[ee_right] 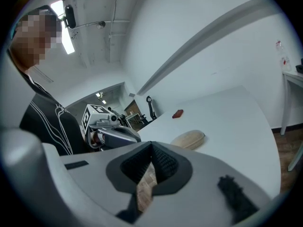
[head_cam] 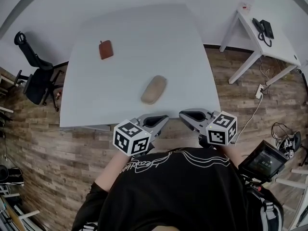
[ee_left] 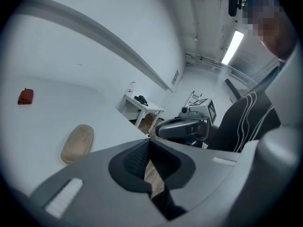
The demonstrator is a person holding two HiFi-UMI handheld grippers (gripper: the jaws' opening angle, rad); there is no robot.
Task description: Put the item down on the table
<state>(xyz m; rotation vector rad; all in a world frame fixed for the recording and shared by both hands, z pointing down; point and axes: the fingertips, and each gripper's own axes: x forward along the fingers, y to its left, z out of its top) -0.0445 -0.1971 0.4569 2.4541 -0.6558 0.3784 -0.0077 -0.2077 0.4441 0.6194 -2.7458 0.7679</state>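
Note:
A beige oblong pouch (head_cam: 154,89) lies on the white table (head_cam: 106,105), near its front edge; it also shows in the left gripper view (ee_left: 78,142) and the right gripper view (ee_right: 188,139). A small red-brown pouch (head_cam: 106,49) lies farther back on the left. My left gripper (head_cam: 162,119) and right gripper (head_cam: 186,114) hover just off the table's front edge, tips turned towards each other, both apart from the pouches. The left gripper's jaws (ee_left: 150,144) are shut with nothing between them. The right gripper's jaws (ee_right: 151,149) are shut and hold nothing too.
A black office chair (head_cam: 36,76) stands left of the table. A white side desk (head_cam: 284,44) with a black phone (head_cam: 263,30) is at the back right. A power strip (head_cam: 260,90) and cables lie on the wood floor; a small screen (head_cam: 263,161) sits at my right.

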